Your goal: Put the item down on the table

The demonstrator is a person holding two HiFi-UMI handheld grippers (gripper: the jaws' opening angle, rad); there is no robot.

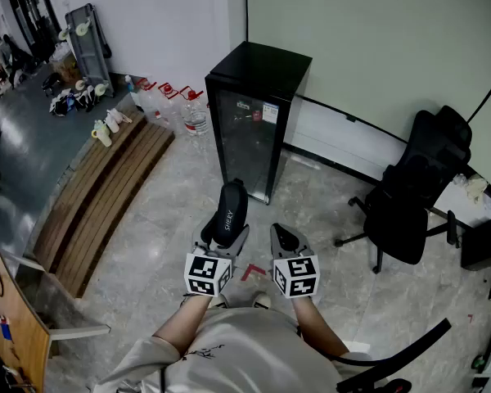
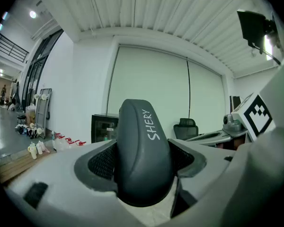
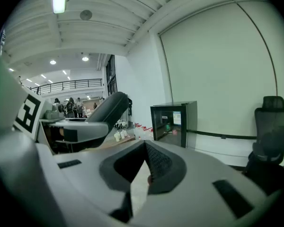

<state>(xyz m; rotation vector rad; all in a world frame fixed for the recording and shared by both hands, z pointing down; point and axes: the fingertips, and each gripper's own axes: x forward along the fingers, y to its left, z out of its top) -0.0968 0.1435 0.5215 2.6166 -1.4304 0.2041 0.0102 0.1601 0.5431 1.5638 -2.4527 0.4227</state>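
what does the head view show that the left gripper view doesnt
Only the head view: the person's shirt, and the marker cube of the left gripper seen from above.

Only the left gripper view: the ribbed ceiling, and a close look at the jaws pressed on both sides of the dark case.

Both: the dark case with its white SHERY print, the black glass-door cabinet and the black office chair.

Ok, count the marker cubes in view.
2. One cube sits on the left gripper, at the head view's left; the other cube on the right gripper. None seems hidden.
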